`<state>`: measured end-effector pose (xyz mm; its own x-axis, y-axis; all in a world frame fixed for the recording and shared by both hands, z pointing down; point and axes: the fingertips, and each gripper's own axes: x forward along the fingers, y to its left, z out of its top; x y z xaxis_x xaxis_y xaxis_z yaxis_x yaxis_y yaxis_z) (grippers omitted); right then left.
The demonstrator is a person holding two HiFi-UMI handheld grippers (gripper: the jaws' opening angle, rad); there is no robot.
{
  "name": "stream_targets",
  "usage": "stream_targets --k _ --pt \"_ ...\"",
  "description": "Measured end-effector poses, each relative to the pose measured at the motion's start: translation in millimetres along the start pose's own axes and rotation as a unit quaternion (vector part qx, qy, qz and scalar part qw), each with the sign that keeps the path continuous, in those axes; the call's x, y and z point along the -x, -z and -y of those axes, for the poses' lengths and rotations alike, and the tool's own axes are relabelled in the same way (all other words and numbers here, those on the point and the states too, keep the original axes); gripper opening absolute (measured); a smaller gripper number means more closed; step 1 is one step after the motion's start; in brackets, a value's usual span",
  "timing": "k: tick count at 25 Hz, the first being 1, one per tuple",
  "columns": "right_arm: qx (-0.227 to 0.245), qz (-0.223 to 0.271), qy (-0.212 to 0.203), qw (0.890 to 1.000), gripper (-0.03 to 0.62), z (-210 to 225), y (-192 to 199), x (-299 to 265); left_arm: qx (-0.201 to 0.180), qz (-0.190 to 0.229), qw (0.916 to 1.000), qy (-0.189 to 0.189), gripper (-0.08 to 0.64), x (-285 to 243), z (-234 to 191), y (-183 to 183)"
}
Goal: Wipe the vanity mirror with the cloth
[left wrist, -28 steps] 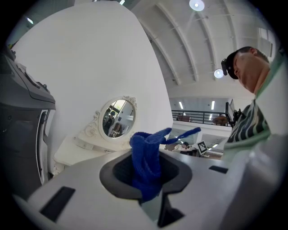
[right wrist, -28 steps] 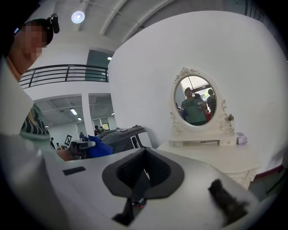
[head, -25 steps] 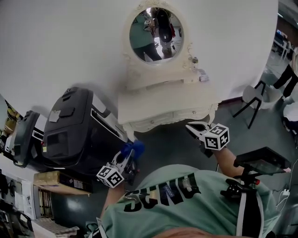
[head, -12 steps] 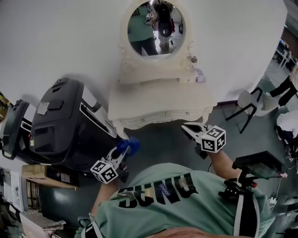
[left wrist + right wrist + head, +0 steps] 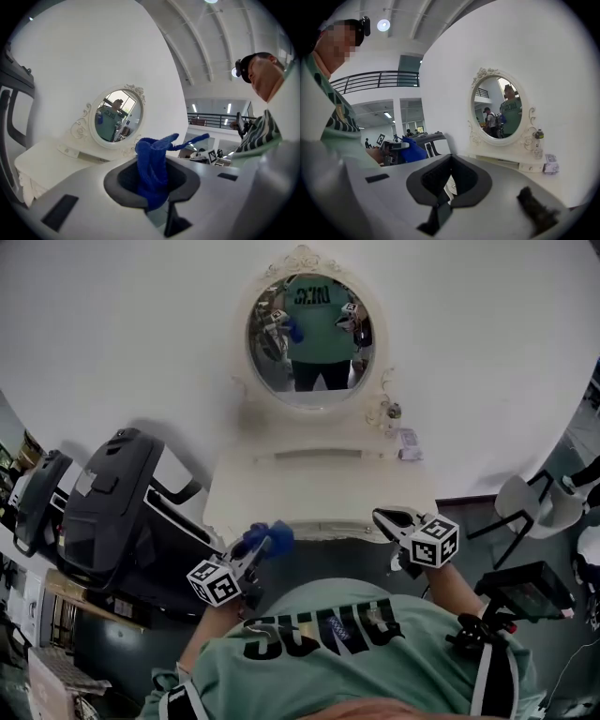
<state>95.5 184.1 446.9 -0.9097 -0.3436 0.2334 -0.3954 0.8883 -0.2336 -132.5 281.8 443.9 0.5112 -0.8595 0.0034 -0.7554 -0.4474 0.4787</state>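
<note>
Off near edge of tabletop (image 5: pixel 319 486), well short of vanity mirror (image 5: pixel 310 334): could lose cloth (image 5: pixel 152 174) mid-wipe through a thin pinch, loose ends flopping out; could knock small bottle (image 5: pixel 394 411) beside frame. Clamped on cloth at left tongs (image 5: pixel 266 546); pressed together, empty, touching nothing at right tongs (image 5: pixel 386 517).

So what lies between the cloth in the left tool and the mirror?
Head view: only the vanity top, bare there, lies between the cloth and the mirror. A bottle and a box sit off to the right.
</note>
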Motion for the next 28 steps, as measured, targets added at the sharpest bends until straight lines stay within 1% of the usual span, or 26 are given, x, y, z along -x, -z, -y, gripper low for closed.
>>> stream_targets --k 2,4,7,10,12,14,16,19,21,22,24,26,28 --pt "0.002 -0.002 0.002 1.0 0.008 26.9 1.2 7.4 0.0 0.004 1.0 0.006 0.08 -30.4 3.5 1.0" --pt "0.004 0.003 0.002 1.0 0.008 37.0 7.0 12.2 -0.008 0.004 0.9998 0.017 0.08 -44.7 8.9 7.1" --pt "-0.001 0.004 -0.001 1.0 0.008 67.0 4.6 8.6 -0.019 -0.01 0.9996 0.019 0.08 -76.4 5.0 7.9" --pt "-0.015 -0.01 -0.005 1.0 0.008 112.4 -3.5 -9.2 -0.006 -0.022 0.9997 0.008 0.08 -117.6 -19.7 -2.0" --pt "-0.021 -0.015 -0.001 1.0 0.008 131.4 -5.1 -25.6 0.001 -0.023 0.9997 0.007 0.08 -133.1 -42.4 -7.9" --pt "-0.024 -0.017 0.01 1.0 0.008 142.8 -6.4 -46.1 0.004 -0.022 0.9996 0.016 0.08 -143.4 -67.7 -15.4" --pt "-0.024 -0.015 0.026 0.999 0.008 151.3 -12.5 -70.1 -0.004 -0.024 0.9991 0.034 0.08 -155.4 -94.1 -28.7" --pt "-0.022 -0.007 0.058 0.998 0.008 164.8 -36.2 -114.1 -0.031 -0.029 0.9969 0.067 0.08 -179.8 -138.4 -61.9" --pt "-0.019 -0.007 0.067 0.998 0.008 164.1 -54.1 -144.9 -0.052 -0.037 0.9949 0.078 0.08 -193.9 -170.4 -90.2" --pt "-0.009 -0.011 0.07 0.997 0.008 163.5 -62.4 -158.8 -0.068 -0.04 0.9934 0.083 0.08 -200.3 -184.7 -105.6" --pt "0.005 -0.016 0.089 0.996 0.008 172.8 -79.2 -184.8 -0.11 -0.043 0.9893 0.085 0.08 -214.3 -212.6 -136.2" --pt "-0.01 -0.009 0.103 0.995 0.008 184.7 -92.5 -211.2 -0.148 -0.045 0.9845 0.083 0.08 -228.0 -237.3 -162.2" --pt "-0.015 -0.017 0.097 0.995 0.008 188.8 -96.9 -233.8 -0.184 -0.043 0.9789 0.078 0.08 -240.4 -252.9 -180.3"
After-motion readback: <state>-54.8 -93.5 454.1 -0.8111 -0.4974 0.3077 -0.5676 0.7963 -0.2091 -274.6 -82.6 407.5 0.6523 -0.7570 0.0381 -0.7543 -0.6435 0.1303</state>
